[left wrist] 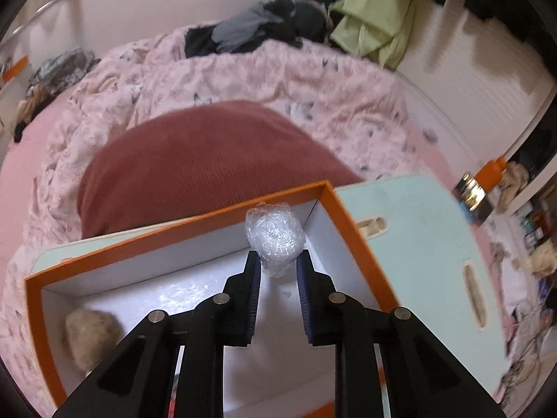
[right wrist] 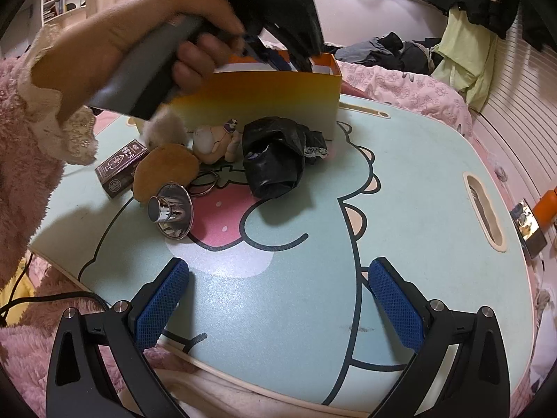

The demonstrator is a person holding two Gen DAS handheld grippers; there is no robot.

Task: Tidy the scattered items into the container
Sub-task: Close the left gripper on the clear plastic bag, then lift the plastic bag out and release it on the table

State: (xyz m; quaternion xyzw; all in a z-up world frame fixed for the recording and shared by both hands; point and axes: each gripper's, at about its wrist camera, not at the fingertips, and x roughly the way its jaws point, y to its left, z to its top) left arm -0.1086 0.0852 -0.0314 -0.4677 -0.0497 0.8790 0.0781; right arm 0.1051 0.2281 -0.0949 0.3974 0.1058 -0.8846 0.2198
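In the left wrist view my left gripper (left wrist: 278,256) hangs over the orange box (left wrist: 174,226) with the white inside. It is shut on a crumpled ball of clear plastic wrap (left wrist: 275,233), pinched at its lower end near the box's far right corner. A beige fluffy ball (left wrist: 92,334) lies in the box's left corner. In the right wrist view my right gripper (right wrist: 278,266) stands open and empty, low over the light blue cartoon board (right wrist: 400,209). In front of the orange box (right wrist: 264,94) lie a black plastic bag (right wrist: 275,160), a small doll (right wrist: 216,139), a shiny metal cone (right wrist: 172,210), a brown round pad (right wrist: 165,170) and a dark card box (right wrist: 120,167).
A hand (right wrist: 139,35) in a pink fluffy sleeve holds the left gripper above the box. A dark red cushion (left wrist: 209,160) sits behind the box on pink bedding. Clothes are piled at the back. A mirrored block (right wrist: 527,223) and an orange thing lie off the board's right edge.
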